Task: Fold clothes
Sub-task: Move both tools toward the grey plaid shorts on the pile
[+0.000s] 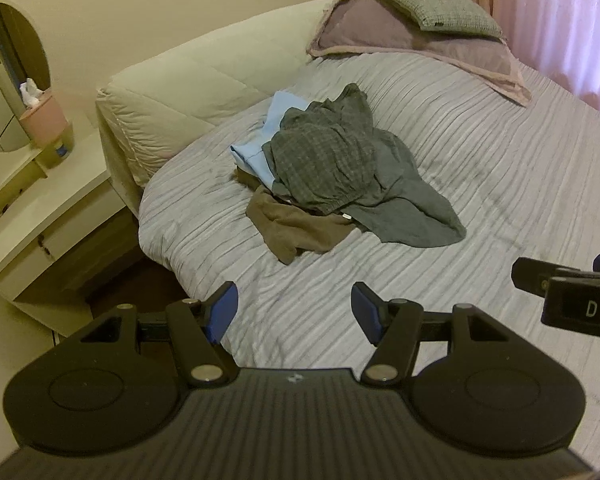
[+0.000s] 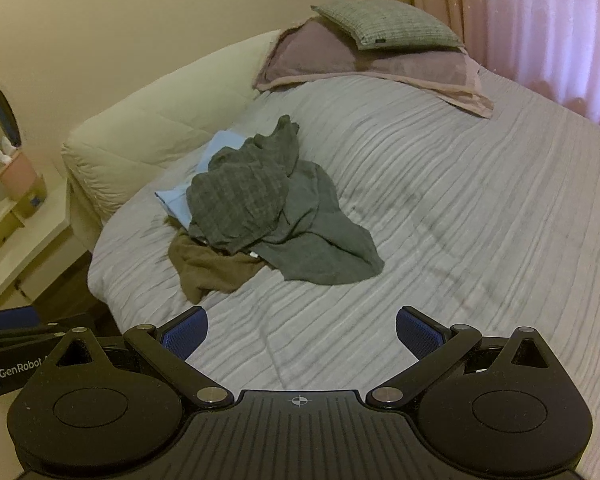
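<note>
A heap of clothes lies on the bed's ribbed grey cover (image 1: 480, 184) (image 2: 460, 216). On top is a dark checked garment (image 1: 324, 164) (image 2: 240, 204), over a plain grey one (image 1: 412, 212) (image 2: 324, 256). A light blue piece (image 1: 256, 152) (image 2: 176, 200) and a brown one (image 1: 296, 232) (image 2: 208, 268) stick out at the left. My left gripper (image 1: 294, 312) hovers open over the bed's near edge, short of the heap. My right gripper (image 2: 302, 334) is also open and holds nothing. Each gripper shows at the other view's edge: the right gripper (image 1: 572, 296), the left gripper (image 2: 12, 332).
Two pillows (image 1: 420, 36) (image 2: 372, 52) lie at the head of the bed before a pink curtain (image 1: 560, 20) (image 2: 540, 28). A folded cream quilt (image 1: 188, 92) (image 2: 160, 132) lines the wall side. At left stands a white dresser (image 1: 44, 216) with a mirror and a pink tissue box (image 1: 42, 116).
</note>
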Demonstrator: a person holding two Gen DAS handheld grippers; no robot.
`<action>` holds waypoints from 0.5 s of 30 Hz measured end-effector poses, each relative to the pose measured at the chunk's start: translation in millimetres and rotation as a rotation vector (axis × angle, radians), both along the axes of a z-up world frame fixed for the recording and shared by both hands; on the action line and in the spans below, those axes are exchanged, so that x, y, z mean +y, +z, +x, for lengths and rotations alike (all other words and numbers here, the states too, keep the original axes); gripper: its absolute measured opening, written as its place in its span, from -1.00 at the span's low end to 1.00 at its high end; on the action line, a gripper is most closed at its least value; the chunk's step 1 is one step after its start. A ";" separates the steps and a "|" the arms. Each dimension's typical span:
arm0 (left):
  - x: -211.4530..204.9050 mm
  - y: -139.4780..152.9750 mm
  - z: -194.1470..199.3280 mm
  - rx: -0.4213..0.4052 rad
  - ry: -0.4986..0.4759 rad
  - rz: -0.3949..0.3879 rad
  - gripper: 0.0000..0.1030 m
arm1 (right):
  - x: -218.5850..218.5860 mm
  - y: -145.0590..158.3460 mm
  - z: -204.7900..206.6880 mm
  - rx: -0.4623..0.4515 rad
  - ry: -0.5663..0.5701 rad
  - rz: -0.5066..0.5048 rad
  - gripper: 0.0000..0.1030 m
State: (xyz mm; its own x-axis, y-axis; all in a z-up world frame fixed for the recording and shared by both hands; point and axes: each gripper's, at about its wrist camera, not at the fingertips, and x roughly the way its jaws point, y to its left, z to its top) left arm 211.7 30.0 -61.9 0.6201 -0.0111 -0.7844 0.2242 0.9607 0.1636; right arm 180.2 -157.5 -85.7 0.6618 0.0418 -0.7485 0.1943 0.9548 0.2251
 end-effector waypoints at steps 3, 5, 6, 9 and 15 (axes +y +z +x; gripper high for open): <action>5.4 -5.3 22.7 0.016 -0.008 0.001 0.15 | 6.2 -6.4 21.3 0.012 -0.002 0.002 0.99; 10.7 -9.5 40.1 0.027 -0.016 0.001 0.15 | 10.8 -9.6 36.6 0.019 -0.006 0.004 0.99; 13.1 -11.1 47.3 0.032 -0.019 0.002 0.15 | 13.3 -11.2 44.8 0.022 -0.008 0.007 0.99; 21.1 -16.1 71.2 0.047 -0.029 0.005 0.15 | 20.5 -15.5 66.5 0.033 -0.015 0.015 0.99; 36.2 -25.7 120.6 0.068 -0.047 0.008 0.15 | 35.2 -24.0 109.2 0.040 -0.028 0.021 0.99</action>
